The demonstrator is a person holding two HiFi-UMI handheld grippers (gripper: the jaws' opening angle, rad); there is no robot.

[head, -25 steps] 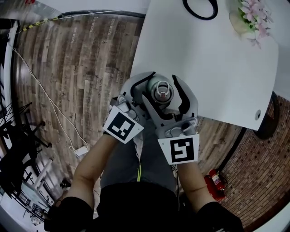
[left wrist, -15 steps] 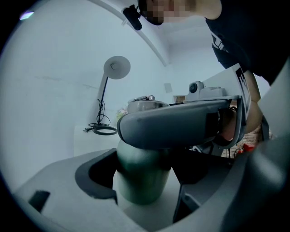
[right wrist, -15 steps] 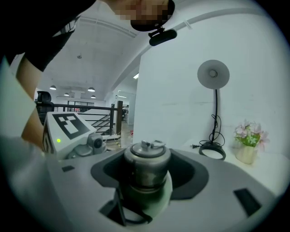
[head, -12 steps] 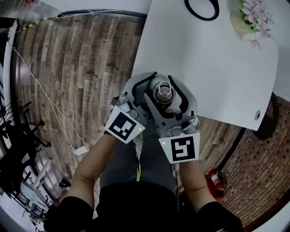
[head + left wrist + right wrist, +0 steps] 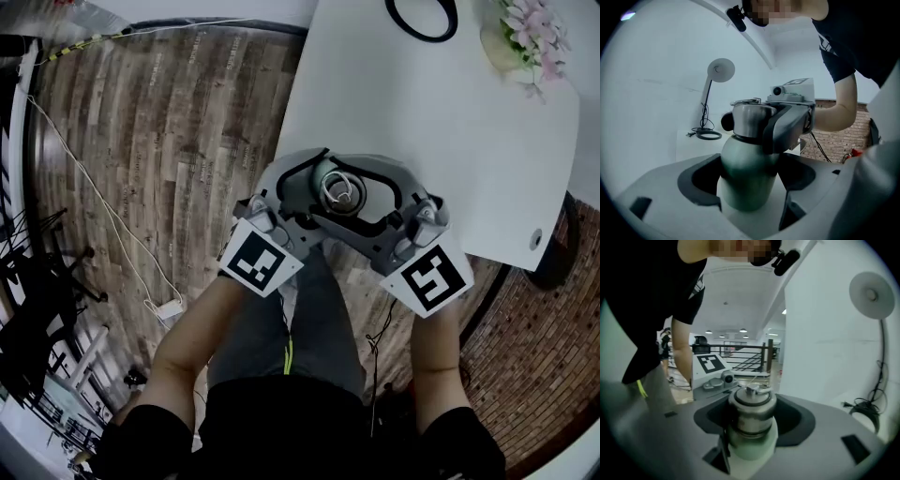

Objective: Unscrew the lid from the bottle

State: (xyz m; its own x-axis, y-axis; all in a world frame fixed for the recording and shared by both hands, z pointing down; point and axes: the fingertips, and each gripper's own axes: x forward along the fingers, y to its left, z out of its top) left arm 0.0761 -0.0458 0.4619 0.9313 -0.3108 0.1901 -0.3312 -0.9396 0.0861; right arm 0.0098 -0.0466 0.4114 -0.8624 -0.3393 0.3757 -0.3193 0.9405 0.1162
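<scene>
Wooden plank flooring point(image 5: 159, 141) and a white table point(image 5: 450, 131) fill the view from above. Just off the table's near edge, a pale green bottle point(image 5: 746, 180) is held in mid-air, lid uppermost, with its steel lid point(image 5: 751, 409) on the neck. The left gripper point(image 5: 749, 187) clamps the bottle's body from both sides. The right gripper point(image 5: 752, 430) has its jaws pinched around the lid, pads against its rim. Farther back on the table lie a black cable loop point(image 5: 422, 21) and a spray of pink flowers point(image 5: 530, 33).
</scene>
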